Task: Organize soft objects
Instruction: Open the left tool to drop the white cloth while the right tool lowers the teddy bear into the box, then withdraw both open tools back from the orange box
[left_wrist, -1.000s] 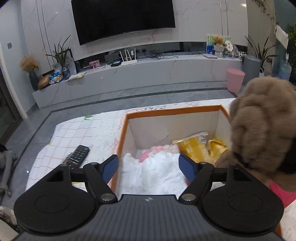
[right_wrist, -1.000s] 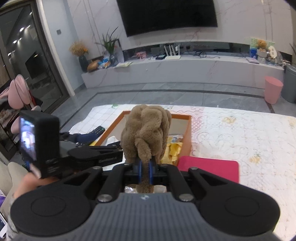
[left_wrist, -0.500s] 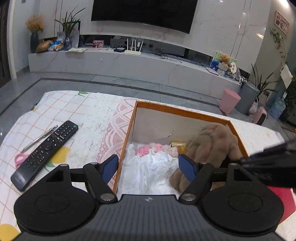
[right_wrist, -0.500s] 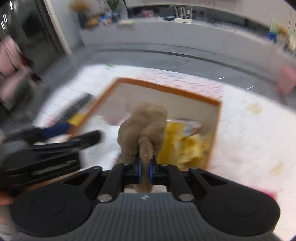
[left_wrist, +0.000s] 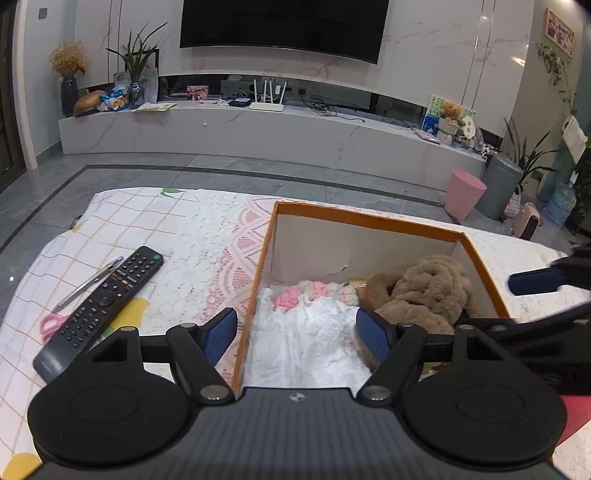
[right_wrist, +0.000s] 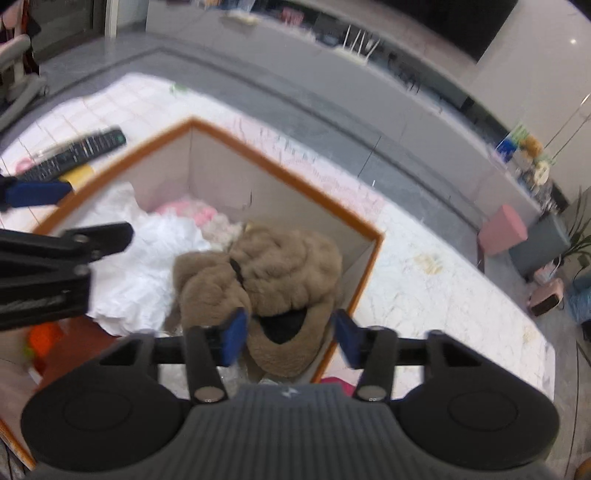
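We have the fluffy brown plush toy (right_wrist: 273, 280) lying inside the orange-rimmed cardboard box (left_wrist: 369, 218), in its right half, resting against the right wall. At its ten o'clock sits a small pink-and-cream knitted bundle (left_wrist: 314, 291), and a crumpled white cloth (left_wrist: 314, 339) fills the box's left half.

Our right gripper (right_wrist: 290, 338) hovers just above the near end of the plush with its jaws spread wide; the blue pads flank the fur but grip nothing. Our left gripper (left_wrist: 295, 334) is likewise wide open and empty, poised over the near left part of the box, above the white cloth.

What could go wrong, in our judgement: the right pads sit so close to the fur that pulling back carelessly could snag it and drag the plush up over the wall. The two grippers are also near each other, so a sideways move by either risks a knock. The plush rides high by the right wall, and a bump to the box could tip it out.

At nine o'clock of the box lies a black remote control (left_wrist: 99, 310) beside a silver pen (left_wrist: 86, 284). Its button print is too small to read, and we see no legible brand or label anywhere.
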